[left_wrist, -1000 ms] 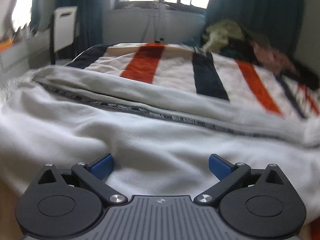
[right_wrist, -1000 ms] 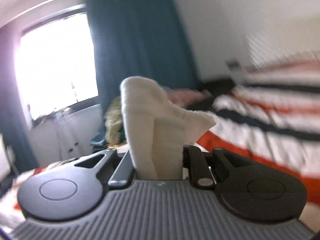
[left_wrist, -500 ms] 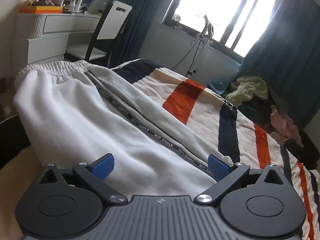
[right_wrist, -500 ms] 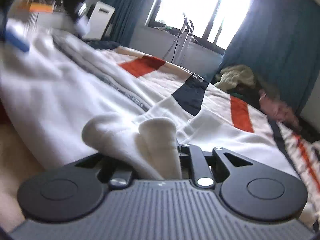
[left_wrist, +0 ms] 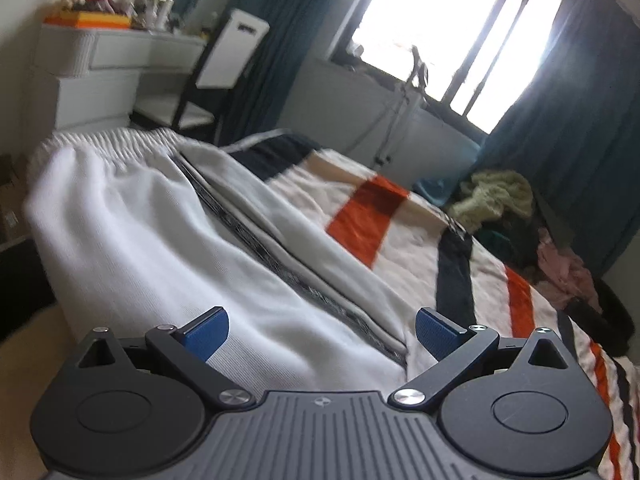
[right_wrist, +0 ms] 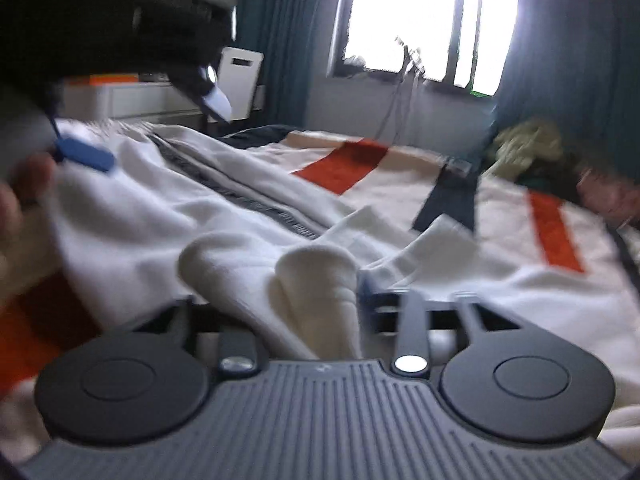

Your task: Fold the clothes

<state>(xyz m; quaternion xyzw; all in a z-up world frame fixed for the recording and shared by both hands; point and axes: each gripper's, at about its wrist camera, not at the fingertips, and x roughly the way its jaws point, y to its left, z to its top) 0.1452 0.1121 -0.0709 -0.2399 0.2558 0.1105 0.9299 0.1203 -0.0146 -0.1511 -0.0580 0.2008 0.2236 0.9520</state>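
White sweatpants [left_wrist: 168, 240] with a dark lettered side stripe lie along the striped bedspread [left_wrist: 408, 248], elastic waistband at the far left. My left gripper [left_wrist: 320, 334] hovers just above the pants leg, open, blue pads wide apart with nothing between them. In the right wrist view, my right gripper [right_wrist: 320, 304] is shut on a bunched fold of the white pants [right_wrist: 312, 280], near the cuff end. The left gripper [right_wrist: 84, 156] also shows at the upper left of that view, over the pants, with a hand behind it.
A white dresser [left_wrist: 100, 64] and a chair [left_wrist: 224, 64] stand at the far left, and a window [left_wrist: 452, 32] with dark teal curtains is behind the bed. A heap of other clothes [left_wrist: 504, 204] lies at the bed's far right corner.
The right gripper has come down from mid-air to the bed, still holding the white fold. The left view has swung left toward the waistband; that gripper stays open.
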